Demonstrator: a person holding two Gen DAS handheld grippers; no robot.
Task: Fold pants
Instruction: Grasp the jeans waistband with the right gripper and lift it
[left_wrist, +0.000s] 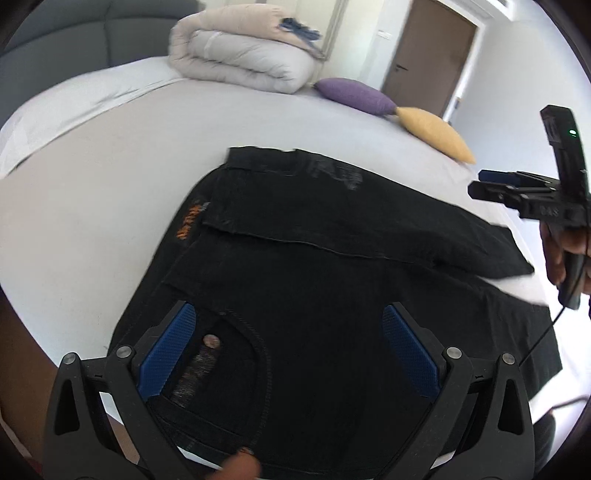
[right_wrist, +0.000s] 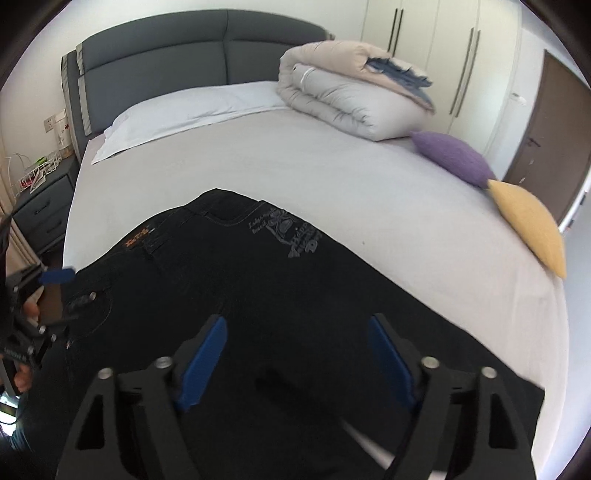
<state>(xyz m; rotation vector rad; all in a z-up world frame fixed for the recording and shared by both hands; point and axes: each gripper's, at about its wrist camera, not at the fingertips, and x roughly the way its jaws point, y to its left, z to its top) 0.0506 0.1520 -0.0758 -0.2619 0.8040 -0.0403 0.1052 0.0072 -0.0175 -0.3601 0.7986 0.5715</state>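
Black pants lie on the white bed sheet, with one leg folded across the other and an orange label near the waist. My left gripper is open and empty, hovering over the waist and front pocket. My right gripper is open and empty above the pants; it also shows at the right edge of the left wrist view, held above the pants' far end. The left gripper shows at the left edge of the right wrist view.
A rolled duvet lies at the far end of the bed. A purple cushion and a yellow cushion sit at the bed's right edge. A grey headboard, nightstand and wardrobe stand beyond.
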